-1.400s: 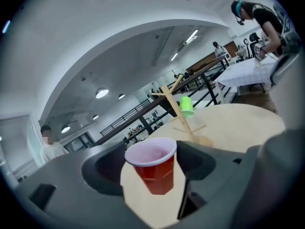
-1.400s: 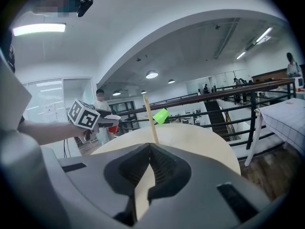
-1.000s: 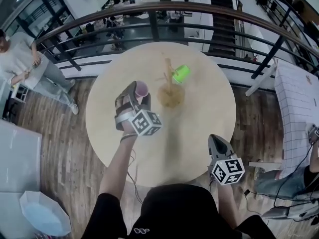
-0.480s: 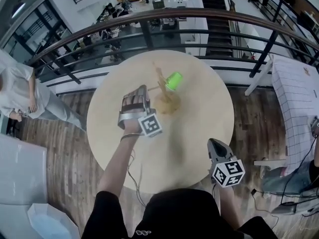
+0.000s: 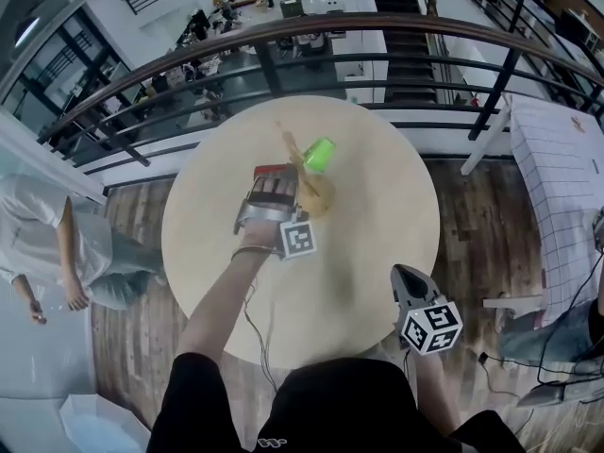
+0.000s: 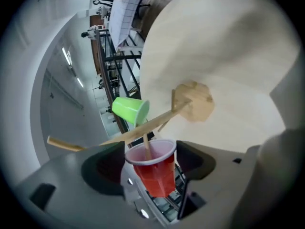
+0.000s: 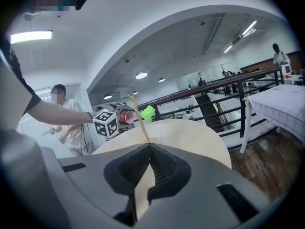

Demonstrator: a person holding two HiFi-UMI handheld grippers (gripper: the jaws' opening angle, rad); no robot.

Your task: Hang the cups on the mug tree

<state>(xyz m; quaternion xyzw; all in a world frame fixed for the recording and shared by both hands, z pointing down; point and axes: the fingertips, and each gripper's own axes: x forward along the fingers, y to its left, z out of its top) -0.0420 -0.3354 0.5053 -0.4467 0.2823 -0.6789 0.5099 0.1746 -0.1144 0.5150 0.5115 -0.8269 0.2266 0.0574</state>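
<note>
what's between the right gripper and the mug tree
Only bare table: the head view shows nothing on that stretch between the shut right gripper and the mug tree.

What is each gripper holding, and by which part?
Left gripper holds the red cup by its sides, near the rim. Right gripper is shut, empty.

Reaching way out with left arm, left gripper rolled sideways, fingers clamped on a cup. Holding right gripper low near the body, fingers shut, empty.
</note>
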